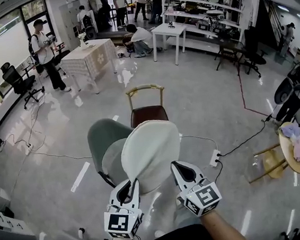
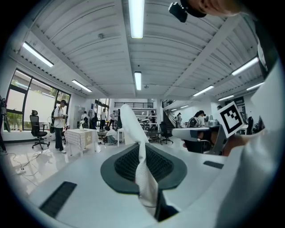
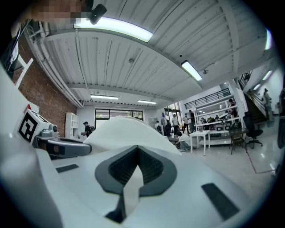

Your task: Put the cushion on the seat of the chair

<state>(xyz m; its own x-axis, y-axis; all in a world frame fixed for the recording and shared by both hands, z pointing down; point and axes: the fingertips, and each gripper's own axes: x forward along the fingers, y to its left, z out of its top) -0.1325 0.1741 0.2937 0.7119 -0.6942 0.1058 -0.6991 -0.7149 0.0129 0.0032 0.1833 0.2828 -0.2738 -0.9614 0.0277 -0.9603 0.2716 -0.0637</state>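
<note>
Fingers point(image 2: 84, 182) of the left gripper point(image 1: 128, 187) were pressed together on a fold of the cushion point(image 1: 151, 154), with pale fabric standing up between the pads. Fingers point(image 3: 191, 178) of the right gripper point(image 1: 180, 168) were likewise pinched on the cushion's near rim. A thin strip of it showed in the slot, and the body bulged just beyond the tips.

Both grips sat side by side on the same near edge, so the cushion extended forward from the fingertips. Judged purpose: two holds on one edge kept the soft disc spread and stopped it folding or swinging, so that it could be lowered flat.

The cushion rested on no seat and hung clear in the air ahead of the fingers. The green chair point(image 1: 103, 140) stood below the cushion and to the left of the fingers, partly covered by it. The red chair point(image 1: 148, 114) stood just past the cushion's far edge, its seat bare.

Finding: placement not yet made. Which chair was intended could not be settled. The green one lay nearer the fingers.
</note>
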